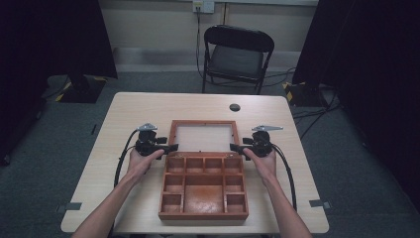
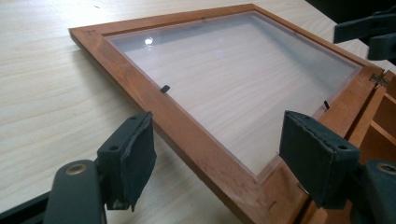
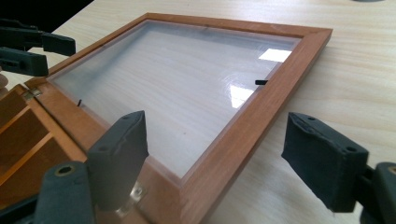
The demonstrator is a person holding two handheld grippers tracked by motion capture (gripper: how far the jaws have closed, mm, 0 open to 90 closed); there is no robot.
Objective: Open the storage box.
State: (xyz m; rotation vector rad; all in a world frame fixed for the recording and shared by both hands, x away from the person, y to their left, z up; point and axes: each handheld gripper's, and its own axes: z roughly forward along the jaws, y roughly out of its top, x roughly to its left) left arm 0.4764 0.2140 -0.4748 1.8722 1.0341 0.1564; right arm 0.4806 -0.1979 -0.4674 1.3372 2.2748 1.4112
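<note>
A brown wooden box [image 1: 203, 215] with several compartments lies on the table, its lid [image 1: 202, 122] swung open and flat behind it. The lid is a wooden frame [image 2: 187, 135] around a clear pane [image 2: 233, 74]. My left gripper [image 1: 173, 148] is at the lid's left hinge corner. Its jaws [image 2: 224, 149] stand open astride the frame rail, pads off the wood. My right gripper [image 1: 234, 147] mirrors it at the right hinge corner, open [image 3: 219, 149] over the lid's frame [image 3: 261, 102], pads apart from it. The other hand's gripper shows far off in each gripper view.
The light wooden table [image 1: 129, 114] has a round cable hole [image 1: 235, 107] behind the lid. A black folding chair [image 1: 237, 54] stands beyond the far edge. Dark curtains hang at both sides, and cables run on the floor at the right.
</note>
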